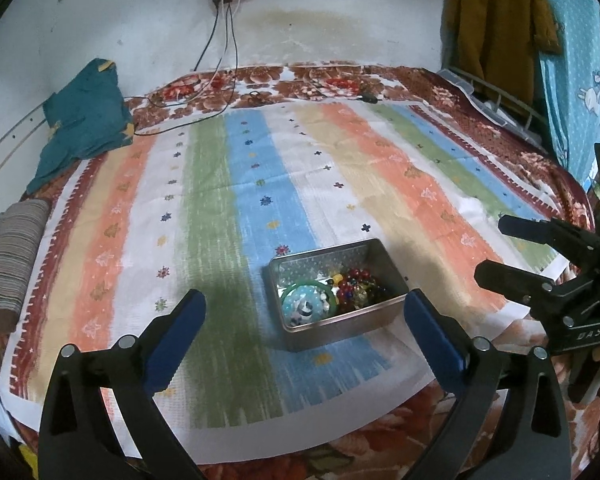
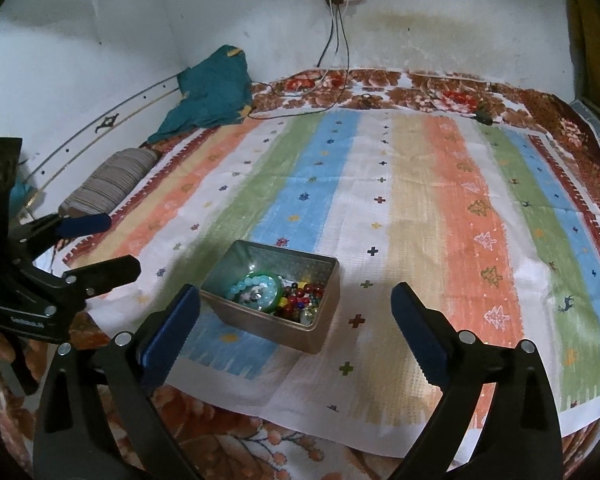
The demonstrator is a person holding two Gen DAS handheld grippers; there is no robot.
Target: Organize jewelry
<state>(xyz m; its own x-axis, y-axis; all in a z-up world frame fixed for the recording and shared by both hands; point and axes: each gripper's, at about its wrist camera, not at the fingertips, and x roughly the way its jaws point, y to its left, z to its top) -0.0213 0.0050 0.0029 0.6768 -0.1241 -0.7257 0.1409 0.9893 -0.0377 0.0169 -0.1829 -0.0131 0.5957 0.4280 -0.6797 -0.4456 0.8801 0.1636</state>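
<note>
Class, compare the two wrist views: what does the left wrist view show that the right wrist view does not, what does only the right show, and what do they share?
Only the left wrist view shows the mustard garment and the blue cartoon-print cloth hanging at the right, plus the right gripper from the side. Only the right wrist view shows the left gripper from the side. Both show the metal tin of beaded jewelry on the striped cloth, the teal garment and open jaws.

Two low forward views, shared tin (image 1: pixel 342 330) (image 2: pixel 268 320)
</note>
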